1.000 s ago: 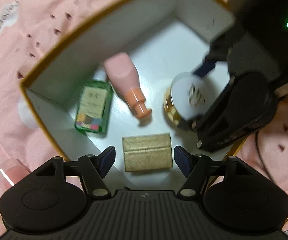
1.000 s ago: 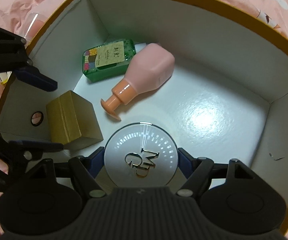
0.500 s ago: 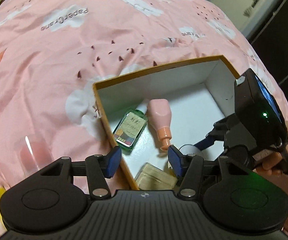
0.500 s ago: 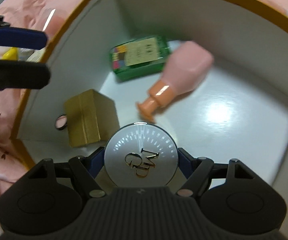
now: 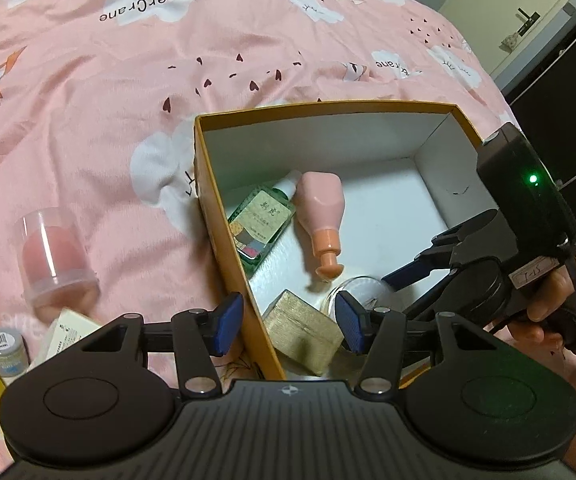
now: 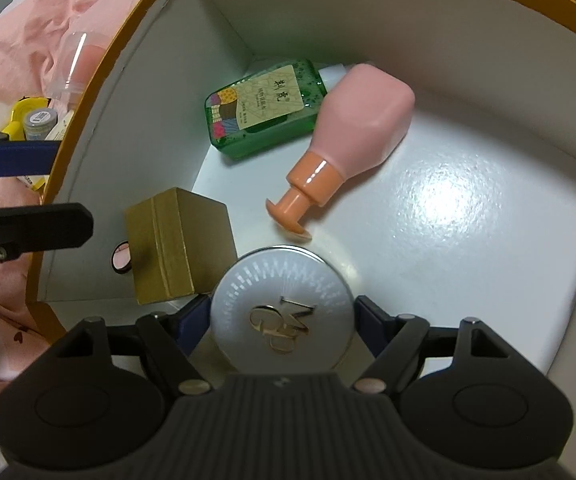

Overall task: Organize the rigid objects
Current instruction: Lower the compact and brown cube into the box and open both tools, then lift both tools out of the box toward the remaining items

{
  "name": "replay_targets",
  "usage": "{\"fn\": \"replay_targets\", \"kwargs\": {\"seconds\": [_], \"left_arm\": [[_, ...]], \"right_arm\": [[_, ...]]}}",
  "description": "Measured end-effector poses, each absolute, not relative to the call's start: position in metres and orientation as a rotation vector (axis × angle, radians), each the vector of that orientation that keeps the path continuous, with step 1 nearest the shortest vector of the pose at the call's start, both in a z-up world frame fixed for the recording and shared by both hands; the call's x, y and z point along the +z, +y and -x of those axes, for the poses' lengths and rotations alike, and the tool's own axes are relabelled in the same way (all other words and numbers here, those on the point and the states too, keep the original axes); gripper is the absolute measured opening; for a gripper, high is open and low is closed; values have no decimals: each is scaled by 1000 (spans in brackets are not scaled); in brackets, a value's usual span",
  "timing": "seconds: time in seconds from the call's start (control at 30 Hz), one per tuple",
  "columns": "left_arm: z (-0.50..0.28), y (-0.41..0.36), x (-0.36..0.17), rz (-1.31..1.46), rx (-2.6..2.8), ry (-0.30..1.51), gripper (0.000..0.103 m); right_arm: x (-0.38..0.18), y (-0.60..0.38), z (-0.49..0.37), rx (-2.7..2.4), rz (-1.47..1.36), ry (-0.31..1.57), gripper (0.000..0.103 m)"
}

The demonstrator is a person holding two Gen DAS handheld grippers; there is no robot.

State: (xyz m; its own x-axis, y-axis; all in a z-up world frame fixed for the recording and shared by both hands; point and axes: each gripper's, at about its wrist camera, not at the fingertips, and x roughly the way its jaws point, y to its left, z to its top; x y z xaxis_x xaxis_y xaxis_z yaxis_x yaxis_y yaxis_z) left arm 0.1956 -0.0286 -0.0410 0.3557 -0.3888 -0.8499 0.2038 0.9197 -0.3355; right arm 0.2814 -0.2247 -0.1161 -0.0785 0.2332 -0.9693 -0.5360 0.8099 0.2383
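Right hand-held gripper (image 6: 284,322) steeply down over box (image 6: 447,32)

The left wrist camera sat just behind the left gripper (image 5: 286,328) and looked down at a slant from above the near corner of the box (image 5: 224,216), taking in much of the pink blanket (image 5: 108,92) too. The right wrist camera sat just behind the right gripper (image 6: 284,326), very close, low inside the box (image 6: 367,20), looking almost straight down at its floor. Both views showed the gold block (image 5: 301,330) (image 6: 180,244), the green bottle (image 5: 262,222) (image 6: 260,108) and the pink bottle (image 5: 323,208) (image 6: 363,120).
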Motion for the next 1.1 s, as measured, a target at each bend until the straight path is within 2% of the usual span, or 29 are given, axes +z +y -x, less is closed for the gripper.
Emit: {"fn": "replay_targets", "kwargs": {"seconds": [0.07,0.17,0.23,0.4,0.5,0.7,0.83,1.1], "left_arm": [[-194,-29,-40,182,-387,1143,62],[-192,-29,-39,186,-387,1136,62],[-190,-29,-39,191,-388,1137,62],[-186,-30,-42,200,-387,1145,62],[-183,-30,-43,203,-387,1145,62],[-178,-28,-40,214,-387,1130,62],[-173,-26,-36,218,-393,1107,62],[-161,-17,-19,209,-404,1013,62]], "right_arm": [[-114,-227,-282,658,238,1528,81],[-110,-228,-277,654,241,1518,81],[-110,-227,-277,658,238,1520,77],[-113,-224,-271,679,223,1519,76],[-113,-222,-266,685,206,1528,70],[-103,-221,-261,667,211,1499,71],[-86,-224,-254,637,248,1422,71],[-42,-214,-219,672,282,1147,71]]}}
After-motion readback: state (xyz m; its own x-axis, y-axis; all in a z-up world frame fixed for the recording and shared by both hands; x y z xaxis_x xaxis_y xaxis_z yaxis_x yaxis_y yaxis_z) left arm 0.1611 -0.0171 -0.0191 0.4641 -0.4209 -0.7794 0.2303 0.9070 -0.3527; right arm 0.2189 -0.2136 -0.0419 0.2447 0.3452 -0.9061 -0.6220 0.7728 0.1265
